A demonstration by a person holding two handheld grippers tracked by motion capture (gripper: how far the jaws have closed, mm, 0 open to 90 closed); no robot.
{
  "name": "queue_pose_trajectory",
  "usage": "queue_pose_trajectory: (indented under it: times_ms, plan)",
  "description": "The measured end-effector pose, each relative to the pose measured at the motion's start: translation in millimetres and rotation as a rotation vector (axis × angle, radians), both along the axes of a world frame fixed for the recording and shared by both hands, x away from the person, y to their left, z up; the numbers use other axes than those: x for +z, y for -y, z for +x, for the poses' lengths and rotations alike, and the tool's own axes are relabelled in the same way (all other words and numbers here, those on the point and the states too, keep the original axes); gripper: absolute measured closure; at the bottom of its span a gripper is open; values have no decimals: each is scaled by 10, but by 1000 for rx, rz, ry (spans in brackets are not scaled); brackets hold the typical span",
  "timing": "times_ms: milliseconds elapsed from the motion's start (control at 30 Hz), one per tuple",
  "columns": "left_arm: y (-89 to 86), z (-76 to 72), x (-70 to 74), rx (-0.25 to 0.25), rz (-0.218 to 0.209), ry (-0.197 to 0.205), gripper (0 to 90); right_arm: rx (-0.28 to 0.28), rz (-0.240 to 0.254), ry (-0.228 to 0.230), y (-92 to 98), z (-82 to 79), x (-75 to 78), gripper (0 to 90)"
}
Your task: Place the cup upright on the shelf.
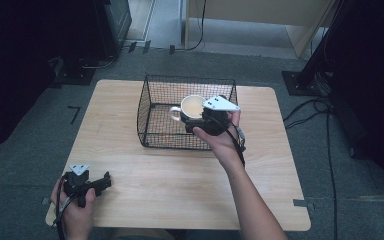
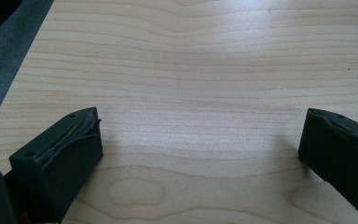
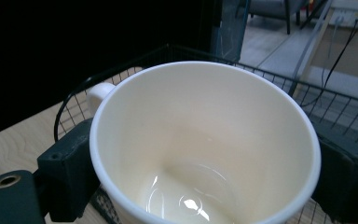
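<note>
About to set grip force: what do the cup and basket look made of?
Cup: looks like glazed ceramic; cream, glossy, with bright highlights inside, though enamel or plastic can't be ruled out. Basket: thin black wire mesh, likely coated metal, see-through grid. The right tongs hold the cup over it.

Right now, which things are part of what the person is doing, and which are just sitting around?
Part of the job:
cream mug, clamped in the right gripper
black wire basket, the mug held over it

Just there:
left gripper, open, on the wooden table
cables on the floor
</note>
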State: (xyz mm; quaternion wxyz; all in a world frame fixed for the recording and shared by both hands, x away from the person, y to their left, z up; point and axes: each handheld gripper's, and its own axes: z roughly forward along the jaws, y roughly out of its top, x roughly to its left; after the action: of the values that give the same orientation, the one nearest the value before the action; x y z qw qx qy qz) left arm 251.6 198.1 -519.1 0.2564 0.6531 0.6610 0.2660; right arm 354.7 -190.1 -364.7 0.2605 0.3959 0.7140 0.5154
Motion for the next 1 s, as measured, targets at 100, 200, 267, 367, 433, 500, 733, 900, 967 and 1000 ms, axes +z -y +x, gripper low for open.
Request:
queue_pose_trajectory:
  times_ms: [100,200,267,367,433,500,733,900,967,1000]
  plan:
    - [1,0,0,1,-1,0,0,11,4,36,-25,59,-8,98]
    - [0,-1,0,-1,0,-1,0,24,9,64,-34,150,-19,98]
    - [0,0,0,0,0,-1,0,24,19,66,-33,186,-26,98]
    - [-1,-1,0,-1,1,-2,0,32,33,96,-23,322,-42,98]
    - [-1,-1,0,-2,1,-2,0,28,24,111,-21,381,-41,98]
    - [-1,-1,0,-2,1,-2,0,33,32,114,-9,444,-40,98]
    - [-1,-1,0,-1,1,-1,0,66,66,98,5,623,-71,99]
    - [-1,-1,0,-2,1,-2,0,56,83,87,12,727,-126,99]
    - [-1,-1,0,-1,1,-1,0,61,67,84,-3,816,-187,99]
    - [-1,-1,0,-1,1,-1,0,61,67,84,-3,816,-187,99]
